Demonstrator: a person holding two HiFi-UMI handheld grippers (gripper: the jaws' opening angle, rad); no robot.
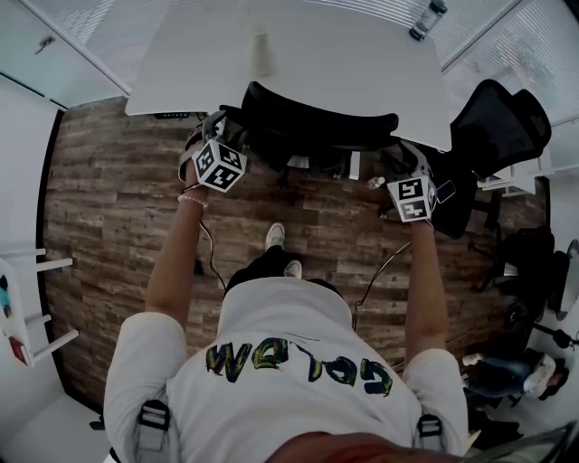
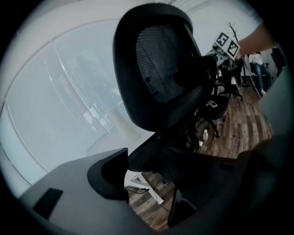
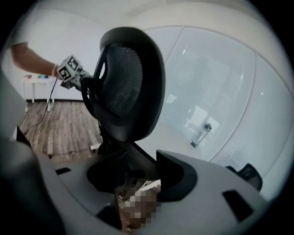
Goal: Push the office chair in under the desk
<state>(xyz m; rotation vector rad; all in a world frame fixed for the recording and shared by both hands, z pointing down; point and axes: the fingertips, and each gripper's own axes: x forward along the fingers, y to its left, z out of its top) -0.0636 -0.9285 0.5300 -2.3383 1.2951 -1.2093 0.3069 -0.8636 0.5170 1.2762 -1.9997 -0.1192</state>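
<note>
The black mesh office chair (image 1: 317, 122) stands with its seat under the white desk (image 1: 353, 63); only its backrest shows from above. My left gripper (image 1: 224, 128) is at the backrest's left end and my right gripper (image 1: 412, 155) at its right end. In the left gripper view the backrest (image 2: 158, 69) rises just beyond the left gripper (image 2: 147, 183), whose jaws stand apart with floor showing between them. The right gripper (image 3: 138, 176) is also open in its own view, with the backrest (image 3: 126, 87) close ahead. Whether either jaw touches the chair frame I cannot tell.
A second black chair (image 1: 502, 122) stands at the desk's right corner. A water bottle (image 1: 427, 20) and a paper cup (image 1: 261, 52) stand on the desk. A white shelf (image 1: 27, 307) is at the left wall and a cable (image 1: 210, 253) lies on the wooden floor. Glass walls lie behind the desk.
</note>
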